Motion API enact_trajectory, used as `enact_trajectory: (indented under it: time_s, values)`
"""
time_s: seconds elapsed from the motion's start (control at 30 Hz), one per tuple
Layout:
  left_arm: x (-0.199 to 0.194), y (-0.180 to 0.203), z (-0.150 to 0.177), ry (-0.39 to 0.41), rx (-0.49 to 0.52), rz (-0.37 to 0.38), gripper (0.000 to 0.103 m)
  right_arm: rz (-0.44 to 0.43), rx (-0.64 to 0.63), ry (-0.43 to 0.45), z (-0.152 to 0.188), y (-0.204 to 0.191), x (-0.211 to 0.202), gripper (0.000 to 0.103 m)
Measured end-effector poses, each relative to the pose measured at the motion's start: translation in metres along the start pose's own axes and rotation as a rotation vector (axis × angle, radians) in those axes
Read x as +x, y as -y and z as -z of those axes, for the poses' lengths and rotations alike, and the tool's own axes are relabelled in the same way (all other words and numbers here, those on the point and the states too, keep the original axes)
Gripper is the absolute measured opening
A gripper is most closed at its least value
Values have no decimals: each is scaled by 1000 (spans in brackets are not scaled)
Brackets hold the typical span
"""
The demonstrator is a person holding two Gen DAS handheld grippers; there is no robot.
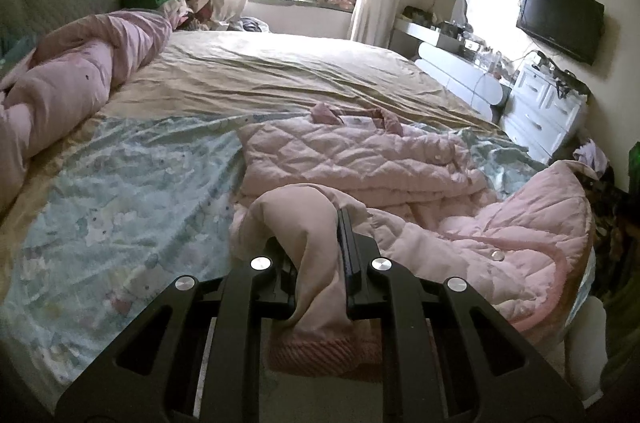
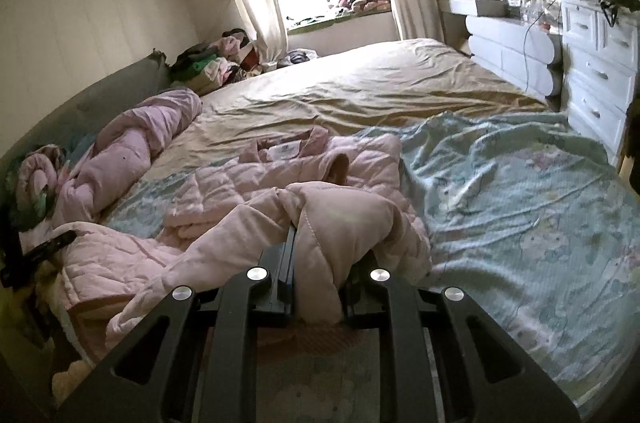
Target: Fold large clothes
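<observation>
A pink quilted jacket (image 1: pixel 352 159) lies collar-away on a bed (image 1: pixel 132 191). The left gripper (image 1: pixel 320 243) and right gripper (image 2: pixel 316 259) each have jaws clamped on its near hem, mid-fold. Next, probably carry both edges evenly toward the collar.

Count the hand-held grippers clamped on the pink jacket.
2. The left hand-held gripper pinches a fold of the pink quilted jacket at its near edge; the right hand-held gripper pinches another fold on the near edge.
</observation>
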State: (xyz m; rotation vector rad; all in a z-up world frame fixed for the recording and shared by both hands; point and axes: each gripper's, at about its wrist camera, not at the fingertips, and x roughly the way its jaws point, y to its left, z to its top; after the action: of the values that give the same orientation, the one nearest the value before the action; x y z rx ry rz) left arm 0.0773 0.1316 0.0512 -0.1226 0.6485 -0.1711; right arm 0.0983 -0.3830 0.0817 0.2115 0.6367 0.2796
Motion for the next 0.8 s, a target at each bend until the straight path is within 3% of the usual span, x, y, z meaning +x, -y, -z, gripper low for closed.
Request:
enact_trajectory:
  time_s: [0.8]
  values:
    - [29, 7, -57, 40, 40, -94, 9, 26, 23, 70, -46, 18, 32, 16]
